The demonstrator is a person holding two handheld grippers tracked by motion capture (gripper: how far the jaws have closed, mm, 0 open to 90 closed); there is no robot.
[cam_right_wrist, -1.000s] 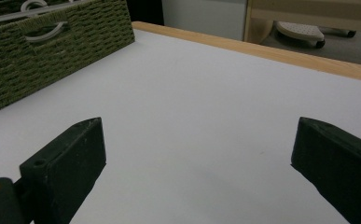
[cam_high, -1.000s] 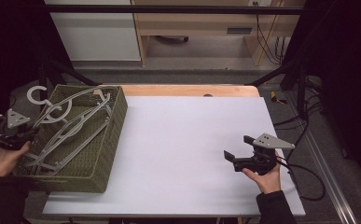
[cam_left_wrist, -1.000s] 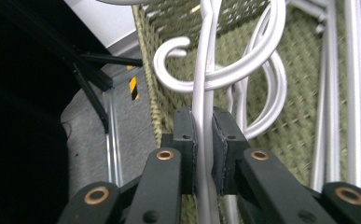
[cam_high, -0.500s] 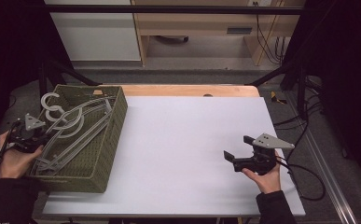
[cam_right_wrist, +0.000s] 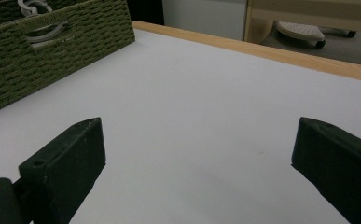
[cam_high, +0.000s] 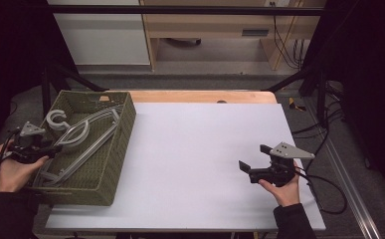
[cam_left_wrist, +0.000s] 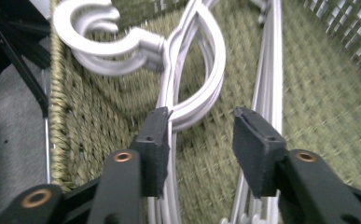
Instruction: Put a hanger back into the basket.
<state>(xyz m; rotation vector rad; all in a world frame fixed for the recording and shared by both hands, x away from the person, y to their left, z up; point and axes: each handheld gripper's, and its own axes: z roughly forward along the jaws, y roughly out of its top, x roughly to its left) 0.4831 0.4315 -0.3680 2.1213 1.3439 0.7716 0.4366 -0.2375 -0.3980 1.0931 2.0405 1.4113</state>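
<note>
Fingers [cam_left_wrist: 157, 140] of the left gripper [cam_left_wrist: 201, 140], just opening, straddle white hangers [cam_left_wrist: 187, 102] inside the green basket [cam_high: 115, 164]; the right gripper [cam_high: 252, 162], well apart, stands spread.

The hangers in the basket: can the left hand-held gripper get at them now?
Probably yes. The left hand-held gripper sits over the open basket, its jaws just opened, beside the hangers; nothing covers them.
</note>
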